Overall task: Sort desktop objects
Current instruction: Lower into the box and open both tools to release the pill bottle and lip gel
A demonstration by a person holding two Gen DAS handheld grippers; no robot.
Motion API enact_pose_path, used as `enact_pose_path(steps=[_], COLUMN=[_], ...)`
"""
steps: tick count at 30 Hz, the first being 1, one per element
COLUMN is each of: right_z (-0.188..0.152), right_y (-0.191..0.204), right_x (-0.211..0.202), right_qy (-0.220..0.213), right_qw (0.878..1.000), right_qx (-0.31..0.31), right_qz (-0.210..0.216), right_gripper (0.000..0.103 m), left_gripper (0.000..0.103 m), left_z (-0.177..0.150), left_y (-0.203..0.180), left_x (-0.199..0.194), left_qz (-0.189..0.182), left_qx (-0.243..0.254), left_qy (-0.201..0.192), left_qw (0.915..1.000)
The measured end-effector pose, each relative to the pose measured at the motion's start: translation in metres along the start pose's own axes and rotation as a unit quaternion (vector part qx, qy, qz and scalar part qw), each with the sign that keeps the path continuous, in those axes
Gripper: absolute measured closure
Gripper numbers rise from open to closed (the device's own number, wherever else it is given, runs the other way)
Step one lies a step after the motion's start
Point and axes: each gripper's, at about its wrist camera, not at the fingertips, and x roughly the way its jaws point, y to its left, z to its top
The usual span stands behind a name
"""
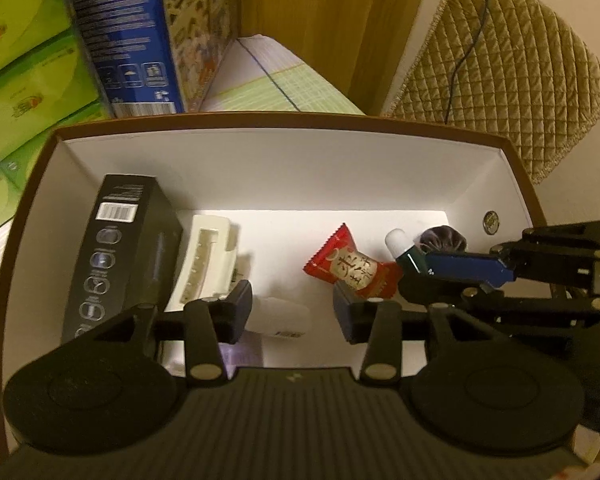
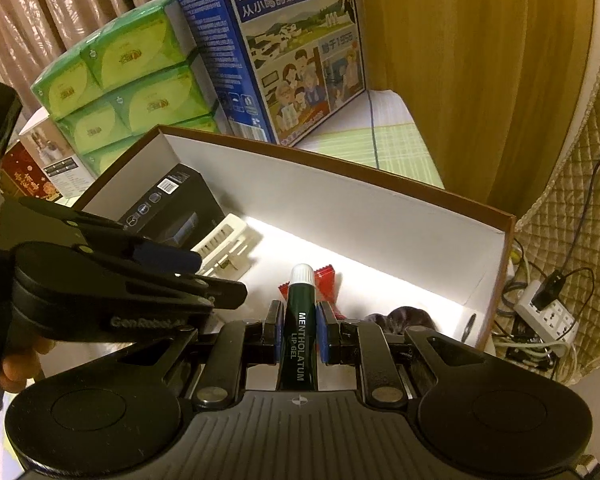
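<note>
A white-lined box with a brown rim point(image 1: 280, 120) lies under both grippers. My left gripper point(image 1: 292, 314) hangs open inside it, over a small white object point(image 1: 278, 318) that rests on the floor by the left finger. My right gripper point(image 2: 298, 320) is shut on a dark green lip gel tube point(image 2: 298, 344) whose white cap points forward above the box floor. In the left wrist view that tube point(image 1: 400, 246) and the right gripper point(image 1: 416, 276) come in from the right. A red candy wrapper point(image 1: 348, 268) lies between the two grippers.
In the box lie a black carton point(image 1: 120, 248), a white plastic holder point(image 1: 208, 260), a dark purple fabric bundle point(image 1: 444, 240) and a round badge point(image 1: 490, 222). Green tissue packs point(image 2: 120, 80) and a blue milk carton point(image 2: 292, 52) stand behind. A power strip point(image 2: 548, 316) lies at right.
</note>
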Motion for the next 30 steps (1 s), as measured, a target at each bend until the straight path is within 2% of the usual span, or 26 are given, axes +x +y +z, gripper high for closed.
enact_pose_path(steps=[4,9,13,15,18,19,20,21,22,23,26,30], right_z=[0.001,0.004,0.007,0.008,0.007,0.006,0.004,0.003,0.000,-0.003,-0.011,-0.025], right_y=[0.004,0.011,0.015,0.017,0.020,0.020,0.020,0.020,0.021,0.023,0.026,0.031], right_x=[0.004,0.009,0.011,0.009,0.007,0.005,0.002,-0.002,-0.007,-0.012,-0.026,-0.044], right_qy=[0.002,0.003,-0.008,-0.013,-0.012,-0.013,-0.014,-0.016,-0.021,-0.026,-0.029,-0.039], right_qw=[1.000,1.000,1.000,0.999,0.999,0.999,0.999,0.999,0.999,0.999,0.999,0.998], right_qx=[-0.003,-0.007,-0.005,-0.008,-0.011,-0.010,-0.008,-0.006,-0.005,-0.005,-0.006,-0.002], right_qz=[0.009,0.017,0.027,0.028,0.034,0.036,0.036,0.036,0.036,0.035,0.033,0.040], right_gripper=[0.089,0.089,0.089,0.088,0.082,0.072,0.057,0.048,0.034,0.025,0.008,0.002], left_gripper=[0.050,0.049,0.037,0.036,0.030,0.028,0.027,0.024,0.021,0.019,0.013,0.006], left_z=[0.000,-0.002,-0.008,-0.013,-0.020,-0.022,-0.023,-0.025,-0.027,-0.029,-0.036,-0.047], left_y=[0.009,0.021,0.028,0.031,0.037,0.039,0.039,0.040,0.041,0.041,0.040,0.034], left_x=[-0.011,-0.025,-0.033,-0.039,-0.047,-0.051,-0.054,-0.057,-0.060,-0.063,-0.073,-0.086], left_qz=[0.011,0.023,0.041,0.046,0.051,0.054,0.056,0.059,0.063,0.067,0.077,0.093], left_qx=[-0.014,-0.029,-0.038,-0.042,-0.054,-0.058,-0.061,-0.062,-0.063,-0.063,-0.062,-0.056], left_qy=[-0.008,-0.014,-0.016,-0.019,-0.024,-0.025,-0.027,-0.028,-0.031,-0.034,-0.043,-0.058], left_qw=[0.9998,0.9992,0.9983,0.9979,0.9969,0.9965,0.9962,0.9959,0.9956,0.9952,0.9942,0.9924])
